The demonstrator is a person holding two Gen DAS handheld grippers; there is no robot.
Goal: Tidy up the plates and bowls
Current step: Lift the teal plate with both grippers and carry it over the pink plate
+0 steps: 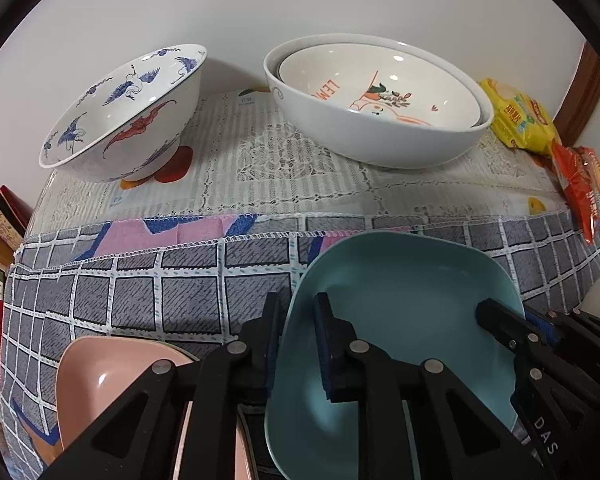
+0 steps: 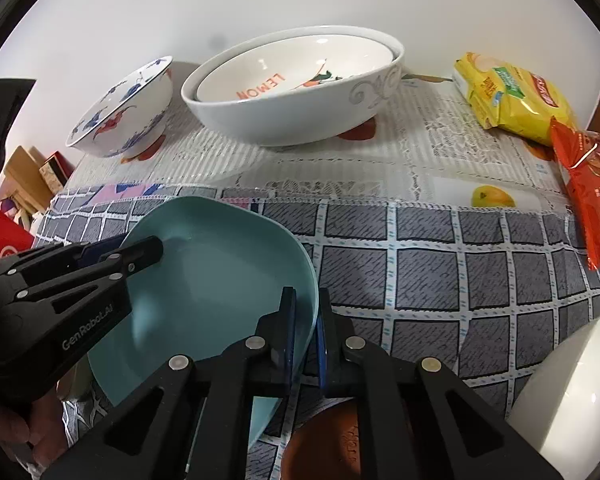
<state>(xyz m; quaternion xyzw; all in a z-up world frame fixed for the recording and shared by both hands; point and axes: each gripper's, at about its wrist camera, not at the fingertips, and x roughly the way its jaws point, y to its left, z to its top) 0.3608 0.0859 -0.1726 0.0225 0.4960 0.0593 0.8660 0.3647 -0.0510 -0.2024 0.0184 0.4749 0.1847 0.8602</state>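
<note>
a: grippers? both clamp the square teal plate over the grey checked cloth — left gripper on its left rim, right gripper on its right.
b: writing?
a: "lemon" in orange inside the white bowl nested in a larger white bowl; "genrobot.ai" on the left tool.

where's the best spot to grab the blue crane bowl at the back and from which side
Grip the blue crane bowl by its thin flared rim, one finger inside and one outside. It sits on a narrow foot with its rim wide open, and the stacked white bowls stand apart on its other side, so coming down on the near rim edge looks clearest. Its rounded wall is probably too wide to span.
</note>
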